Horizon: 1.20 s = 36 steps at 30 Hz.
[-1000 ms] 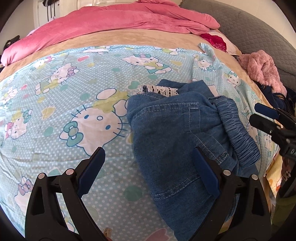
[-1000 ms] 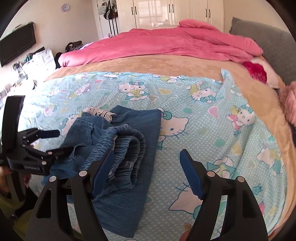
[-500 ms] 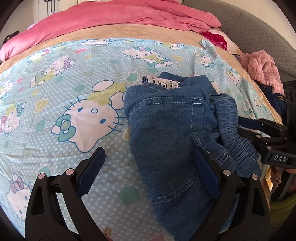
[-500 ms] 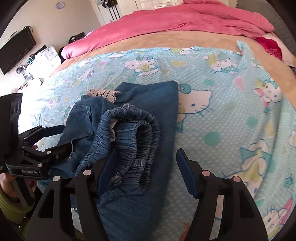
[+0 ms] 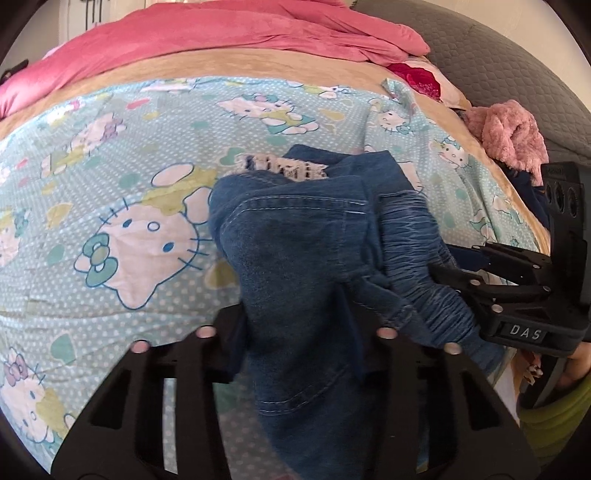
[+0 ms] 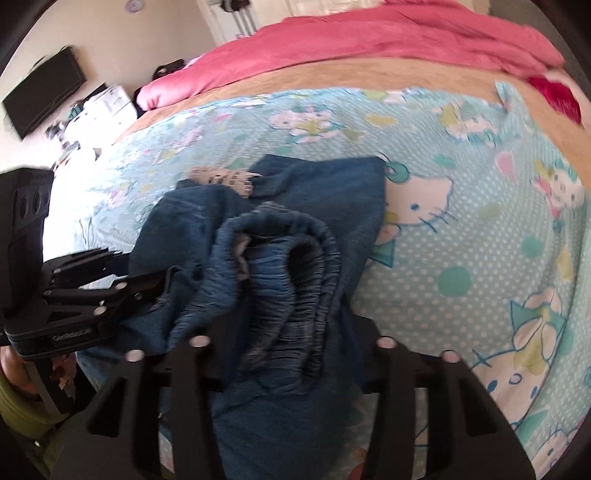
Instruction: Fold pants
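Blue denim pants lie bunched on the Hello Kitty sheet, with a frayed hem at the far end and the elastic waistband on the near side. My left gripper is shut on the near edge of the pants, the denim pinched between its fingers. My right gripper is shut on the waistband end. The right gripper also shows at the right of the left wrist view; the left gripper shows at the left of the right wrist view.
A pink duvet lies across the far side of the bed. A pink fluffy garment sits at the right edge by a grey headboard. A dark monitor and clutter stand left of the bed.
Both grippers moved forward onto the pants and closed: each was open a second ago and now pinches denim. The waistband has bunched up between them.
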Each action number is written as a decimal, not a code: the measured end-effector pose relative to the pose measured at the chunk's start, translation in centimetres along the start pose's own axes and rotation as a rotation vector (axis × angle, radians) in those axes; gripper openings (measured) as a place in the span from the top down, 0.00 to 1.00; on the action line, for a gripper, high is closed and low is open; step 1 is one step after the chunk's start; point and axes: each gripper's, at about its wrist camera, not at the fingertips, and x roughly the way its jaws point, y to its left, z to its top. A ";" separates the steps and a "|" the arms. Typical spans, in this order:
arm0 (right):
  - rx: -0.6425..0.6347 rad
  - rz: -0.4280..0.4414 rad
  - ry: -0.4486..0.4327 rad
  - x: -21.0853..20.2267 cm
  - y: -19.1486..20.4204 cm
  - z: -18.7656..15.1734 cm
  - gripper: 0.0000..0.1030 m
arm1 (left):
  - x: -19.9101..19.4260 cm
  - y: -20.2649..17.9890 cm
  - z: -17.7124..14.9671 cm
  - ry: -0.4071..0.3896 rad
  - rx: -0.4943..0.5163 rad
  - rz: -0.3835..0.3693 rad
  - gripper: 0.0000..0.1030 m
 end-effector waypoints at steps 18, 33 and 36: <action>-0.151 -0.079 -0.113 -3.3 3.8 1.2 0.77 | -3.4 -1.6 1.4 -0.085 0.053 0.033 0.88; -0.194 -0.086 -0.173 -3.1 5.0 5.0 0.77 | -4.4 0.5 4.6 -0.142 0.019 0.059 0.88; -0.196 -0.091 -0.174 -2.6 4.9 5.9 0.77 | -4.1 0.9 5.4 -0.147 0.018 0.062 0.88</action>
